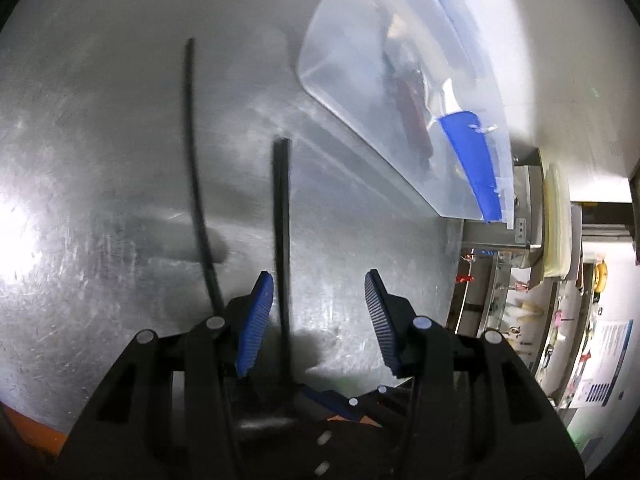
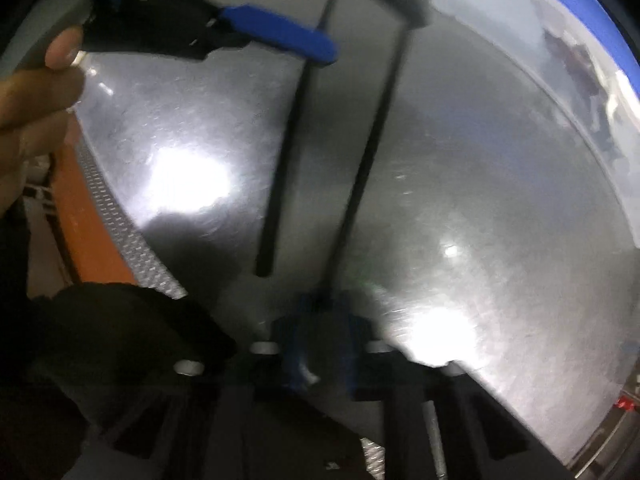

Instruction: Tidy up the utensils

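Observation:
Two black chopsticks are over a steel table [image 1: 100,220]. One chopstick [image 1: 281,240] runs between the fingers of my left gripper [image 1: 320,280], close to the left blue pad [image 1: 256,320]; the jaws stand apart and do not press it. Its near end is pinched by my right gripper [image 2: 320,308], which is shut on that chopstick [image 2: 368,152]. The right gripper's blue tips [image 1: 332,400] show low in the left wrist view. The other chopstick [image 1: 194,152] [image 2: 280,160] is outside the left gripper, beside its left finger. The left gripper [image 2: 376,36] shows blurred at the top of the right wrist view.
A translucent plastic bin [image 1: 352,92] [image 2: 560,80] with blue tape holds several utensils at the table's far right. A person's hand [image 2: 36,92] holds the left gripper. The table's edge [image 2: 120,216] borders an orange floor. Shelves [image 1: 560,280] stand beyond the table's right end.

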{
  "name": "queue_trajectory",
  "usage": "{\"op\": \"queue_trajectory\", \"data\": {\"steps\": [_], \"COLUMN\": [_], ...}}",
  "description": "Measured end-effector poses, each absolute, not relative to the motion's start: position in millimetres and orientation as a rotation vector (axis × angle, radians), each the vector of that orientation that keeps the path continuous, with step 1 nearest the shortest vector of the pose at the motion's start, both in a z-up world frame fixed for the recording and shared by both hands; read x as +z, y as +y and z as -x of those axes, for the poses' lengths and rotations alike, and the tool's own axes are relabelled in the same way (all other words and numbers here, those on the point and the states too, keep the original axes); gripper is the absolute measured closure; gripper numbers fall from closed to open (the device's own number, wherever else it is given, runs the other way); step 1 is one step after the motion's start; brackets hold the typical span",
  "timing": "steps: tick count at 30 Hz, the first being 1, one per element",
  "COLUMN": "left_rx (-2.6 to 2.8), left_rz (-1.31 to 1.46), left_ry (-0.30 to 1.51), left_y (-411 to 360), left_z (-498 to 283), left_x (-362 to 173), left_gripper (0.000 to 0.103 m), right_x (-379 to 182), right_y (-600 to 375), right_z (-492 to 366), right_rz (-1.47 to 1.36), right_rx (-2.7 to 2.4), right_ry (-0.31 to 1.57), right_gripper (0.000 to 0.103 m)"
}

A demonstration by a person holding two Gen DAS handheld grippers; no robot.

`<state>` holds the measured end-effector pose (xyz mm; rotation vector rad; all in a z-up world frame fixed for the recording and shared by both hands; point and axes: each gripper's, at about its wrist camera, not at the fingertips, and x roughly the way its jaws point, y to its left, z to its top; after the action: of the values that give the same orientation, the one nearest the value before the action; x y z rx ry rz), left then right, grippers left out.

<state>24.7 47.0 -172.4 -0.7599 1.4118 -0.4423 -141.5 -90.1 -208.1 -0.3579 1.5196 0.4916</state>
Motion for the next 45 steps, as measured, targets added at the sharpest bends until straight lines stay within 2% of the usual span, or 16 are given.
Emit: {"op": "queue_trajectory", "data": {"steps": [8,12,14,15,16,19,22,23,32,33,40,41,42,43,44,45], "left_rx": [-0.509,-0.517,-0.509,-0.501,-0.496,-0.479,-0.471,-0.468,-0.504,-0.51,-0.549,-0.55,-0.545,-0.539,-0.532,-0.519], "left_rz": [0.77,0.763,0.765,0.768,0.767,0.773,0.785,0.79,0.802,0.801,0.787,0.787,0.784,0.779,0.771,0.751], "left_ry": [1.469,1.483,1.476,1.47,1.466,1.456,1.45,1.452,1.502,1.51,1.555,1.556,1.552,1.548,1.54,1.525], "left_y": [33,28,28,30,32,39,44,45,39,37,22,21,20,20,19,18], "left_z": [-19,-18,-18,-19,-19,-20,-21,-20,-12,-12,-6,-6,-8,-10,-13,-18], "left_x": [-184,-187,-185,-184,-184,-183,-184,-185,-194,-196,-202,-203,-203,-202,-201,-199], "left_gripper": [0.058,0.058,0.058,0.058,0.058,0.058,0.058,0.058,0.058,0.058,0.058,0.058,0.058,0.058,0.058,0.058], "right_x": [-208,-200,-196,-193,-192,-203,-221,-220,-237,-235,-236,-236,-233,-231,-227,-228], "right_y": [-147,-168,-161,-155,-150,-128,-112,-104,-144,-154,-151,-150,-150,-145,-140,-138], "right_z": [116,115,123,132,138,152,160,159,144,140,148,148,148,152,155,156], "right_rz": [-0.01,-0.013,0.025,0.062,0.109,0.251,0.362,0.392,0.107,0.095,0.139,0.143,0.156,0.163,0.164,0.166], "right_rx": [0.503,0.469,0.503,0.516,0.532,0.563,0.538,0.538,0.525,0.521,0.477,0.474,0.468,0.466,0.466,0.471], "right_ry": [1.613,1.58,1.561,1.553,1.544,1.545,1.546,1.54,1.645,1.65,1.655,1.64,1.623,1.612,1.602,1.598], "right_gripper": [0.102,0.101,0.093,0.073,0.065,0.064,0.083,0.096,0.098,0.102,0.102,0.097,0.085,0.078,0.073,0.073]}}
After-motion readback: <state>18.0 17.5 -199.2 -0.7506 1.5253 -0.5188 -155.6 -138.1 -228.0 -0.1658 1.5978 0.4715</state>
